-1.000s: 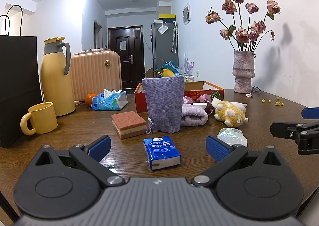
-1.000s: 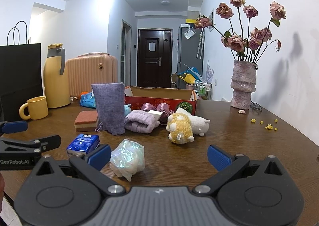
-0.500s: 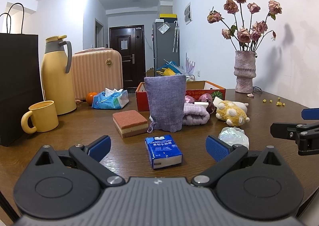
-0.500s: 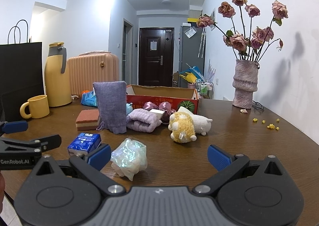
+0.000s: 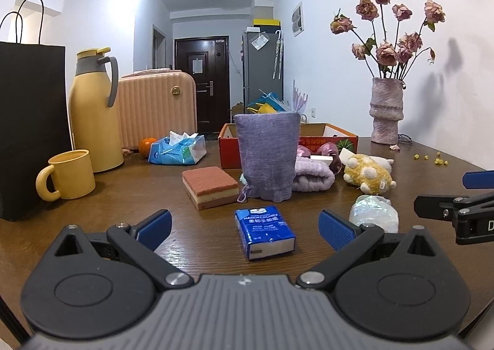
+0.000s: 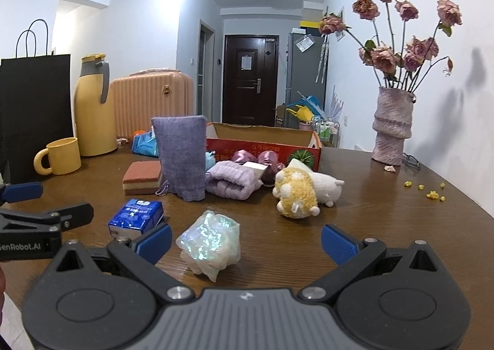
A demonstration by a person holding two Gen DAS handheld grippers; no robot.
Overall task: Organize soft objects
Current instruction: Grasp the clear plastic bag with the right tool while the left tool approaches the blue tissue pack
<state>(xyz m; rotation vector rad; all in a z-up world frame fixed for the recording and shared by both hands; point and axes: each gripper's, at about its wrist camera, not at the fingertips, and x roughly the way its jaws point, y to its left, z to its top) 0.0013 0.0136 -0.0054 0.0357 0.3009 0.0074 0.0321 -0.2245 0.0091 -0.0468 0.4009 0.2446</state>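
Soft things lie on a brown wooden table. A blue tissue pack lies just ahead of my open, empty left gripper. A crumpled iridescent plastic bag lies between the fingers' line of my open, empty right gripper. Farther back are a sponge, an upright purple cloth pouch, a rolled lilac towel, a yellow plush toy and a white plush toy. A red cardboard box stands behind them.
A yellow mug, a yellow thermos and a black paper bag stand at the left. A blue wipes pack and an orange lie behind. A vase of dried roses stands at the back right. A pink suitcase is beyond.
Both grippers have moved slightly forward and the views shifted a little; all objects stay where they were. Both grippers remain open.
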